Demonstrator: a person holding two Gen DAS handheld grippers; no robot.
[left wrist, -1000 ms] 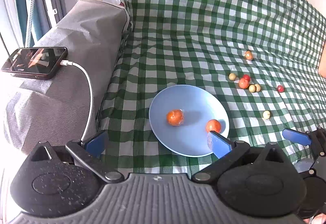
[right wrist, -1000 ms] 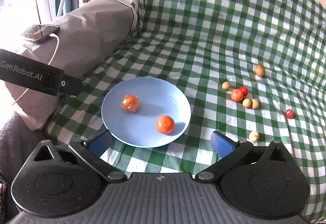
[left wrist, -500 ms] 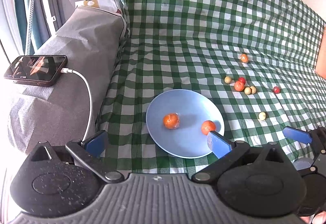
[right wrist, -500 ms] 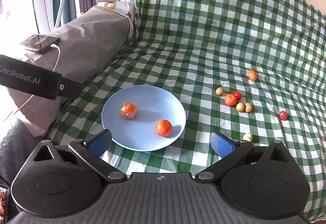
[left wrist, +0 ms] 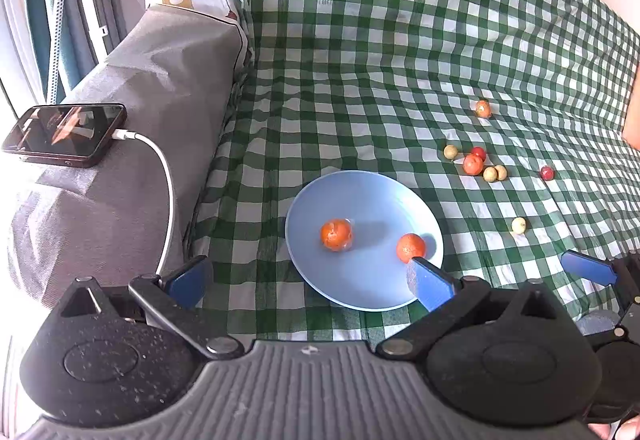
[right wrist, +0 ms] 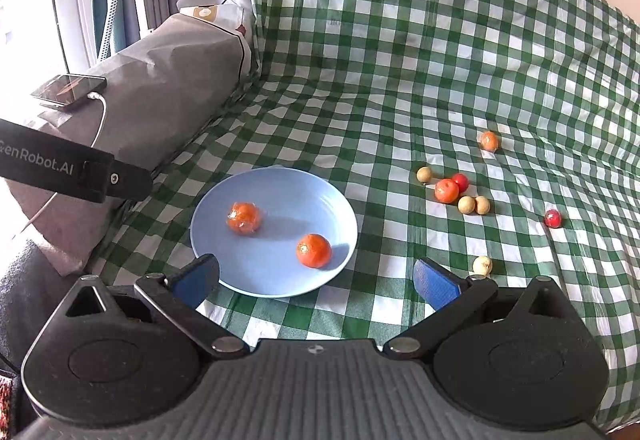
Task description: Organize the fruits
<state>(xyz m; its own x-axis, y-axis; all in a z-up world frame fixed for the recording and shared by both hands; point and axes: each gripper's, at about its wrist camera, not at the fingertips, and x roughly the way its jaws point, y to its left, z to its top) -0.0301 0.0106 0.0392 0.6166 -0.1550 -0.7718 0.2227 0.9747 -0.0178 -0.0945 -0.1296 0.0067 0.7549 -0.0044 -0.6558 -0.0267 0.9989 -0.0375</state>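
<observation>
Left gripper [left wrist: 308, 278]: I read the jaws as spread wide and empty; they hang over the near edge of the blue plate [left wrist: 380, 292].
Right gripper [right wrist: 316, 280]: jaws spread wide too, nothing between the pads; near rim of the plate sits between them in its own view.
Plate contents: 2 orange fruits. The left one [right wrist: 244, 217] looks wrapped in clear film; the right one [right wrist: 313, 250] is bare.
Loose fruit: on the green checked cloth [right wrist: 400, 80], right of the plate. Cluster [right wrist: 454, 192] of 1 orange, 1 small red and 3 pale round ones; 1 wrapped orange [right wrist: 489, 140] farther back; 1 red [right wrist: 552, 218] far right; 1 pale one [right wrist: 482, 265] nearest, just beside my right fingertip.
Handling, my judgement: all light. Small round ones will roll on soft, creased cloth. Film likely slippery. Oranges soft-skinned, so gentle squeeze.
Hold: across the widest middle, pads on opposite sides, coming from above.
Off-task: phone [left wrist: 64, 134] charging on the grey cushion [left wrist: 120, 180], far left.
</observation>
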